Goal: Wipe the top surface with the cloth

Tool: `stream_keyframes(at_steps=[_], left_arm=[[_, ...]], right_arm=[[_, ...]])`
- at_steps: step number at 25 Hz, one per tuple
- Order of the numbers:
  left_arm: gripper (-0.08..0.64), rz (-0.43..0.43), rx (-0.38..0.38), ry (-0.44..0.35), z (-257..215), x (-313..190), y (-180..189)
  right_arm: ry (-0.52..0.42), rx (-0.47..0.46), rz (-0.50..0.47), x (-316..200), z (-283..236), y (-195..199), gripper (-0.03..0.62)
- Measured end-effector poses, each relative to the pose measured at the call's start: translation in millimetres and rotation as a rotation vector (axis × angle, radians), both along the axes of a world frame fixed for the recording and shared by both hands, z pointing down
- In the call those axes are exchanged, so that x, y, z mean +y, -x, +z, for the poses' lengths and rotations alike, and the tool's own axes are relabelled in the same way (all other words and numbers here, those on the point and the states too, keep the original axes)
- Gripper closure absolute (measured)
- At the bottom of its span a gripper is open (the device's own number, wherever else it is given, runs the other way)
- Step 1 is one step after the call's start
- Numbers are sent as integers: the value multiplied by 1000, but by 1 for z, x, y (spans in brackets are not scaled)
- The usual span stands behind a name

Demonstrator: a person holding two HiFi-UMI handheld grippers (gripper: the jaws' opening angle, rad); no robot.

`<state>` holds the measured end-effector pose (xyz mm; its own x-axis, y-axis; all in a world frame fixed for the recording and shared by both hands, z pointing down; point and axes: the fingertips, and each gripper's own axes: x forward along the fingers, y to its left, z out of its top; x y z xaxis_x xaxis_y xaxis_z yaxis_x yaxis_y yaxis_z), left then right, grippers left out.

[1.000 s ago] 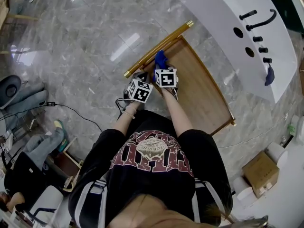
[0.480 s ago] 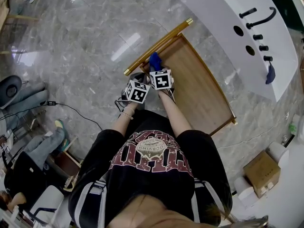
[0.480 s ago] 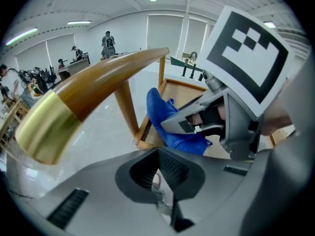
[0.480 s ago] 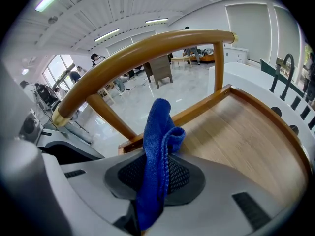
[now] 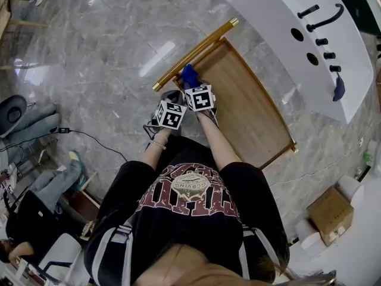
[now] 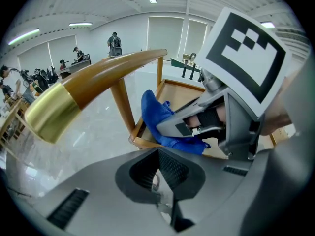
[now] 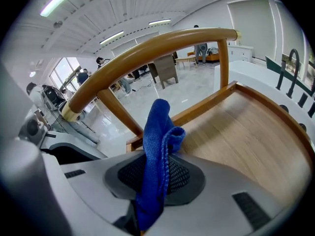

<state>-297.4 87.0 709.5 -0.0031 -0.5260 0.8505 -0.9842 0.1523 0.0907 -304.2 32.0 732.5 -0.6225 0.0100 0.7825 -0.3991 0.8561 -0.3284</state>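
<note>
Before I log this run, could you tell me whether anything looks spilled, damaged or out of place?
Nothing stands out. The wooden top looks bare and unmarked; the right gripper holds the bunched blue cloth at its corner by the gold rail.

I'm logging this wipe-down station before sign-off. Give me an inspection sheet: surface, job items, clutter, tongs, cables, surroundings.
Surface: wooden top with a raised rim; golden rail along one end.
Job's things: blue cloth at the top's corner by the rail.
Clutter: nothing seen on the top.
Grippers: right tongs shut on the cloth; left tongs shut, holding nothing, beside that corner.
Cables: black cable on the floor, to the person's left.
Surroundings: grey marble floor; white counter with black fittings; cardboard box.
</note>
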Motion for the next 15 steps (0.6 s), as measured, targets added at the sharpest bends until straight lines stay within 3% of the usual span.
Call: stream_keyframes(at_steps=[10, 15], left_arm=[[512, -31, -14, -8, 1, -5, -8], [512, -5, -28, -6, 2, -7, -17]], right_arm=[[-32, -8, -17, 1, -3, -17, 502], [-46, -13, -9, 1, -4, -32, 502]])
